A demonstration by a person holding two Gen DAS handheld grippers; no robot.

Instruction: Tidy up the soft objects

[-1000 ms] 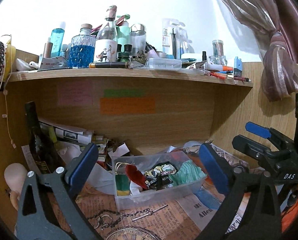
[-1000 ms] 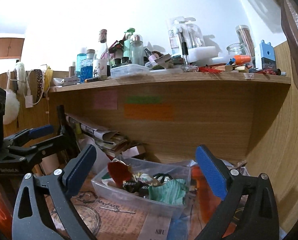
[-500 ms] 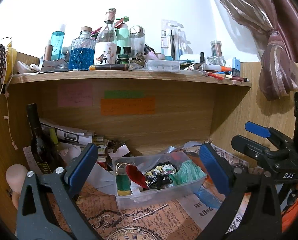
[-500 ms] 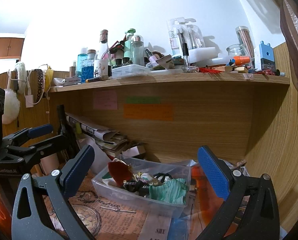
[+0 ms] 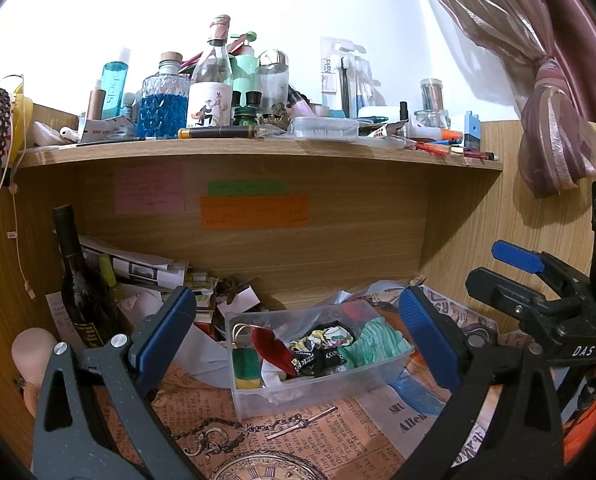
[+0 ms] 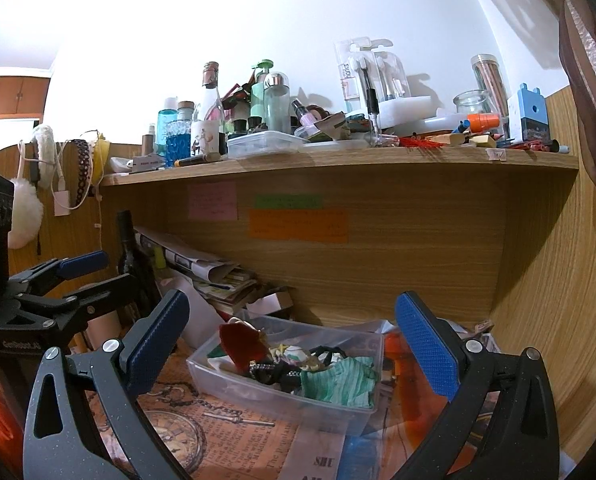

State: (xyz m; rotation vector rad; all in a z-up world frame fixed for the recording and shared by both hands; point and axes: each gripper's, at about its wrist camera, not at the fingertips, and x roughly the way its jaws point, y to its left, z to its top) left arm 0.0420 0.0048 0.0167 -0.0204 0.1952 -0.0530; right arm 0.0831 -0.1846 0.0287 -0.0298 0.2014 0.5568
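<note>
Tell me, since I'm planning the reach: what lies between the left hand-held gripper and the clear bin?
In the left wrist view, only newspaper with a metal chain separates the open left hand-held gripper from the clear bin.

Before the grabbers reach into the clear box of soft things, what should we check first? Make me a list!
1. Left gripper jaws wide apart, holding nothing: ok.
2. Right gripper jaws wide apart, holding nothing: ok.
3. Clear box has no lid on it: ok.
4. Green cloth lies on top, easy to reach: ok.
5. Dark bottle stands well apart from the box: ok.
6. What lies under the pile: cannot tell.
</note>
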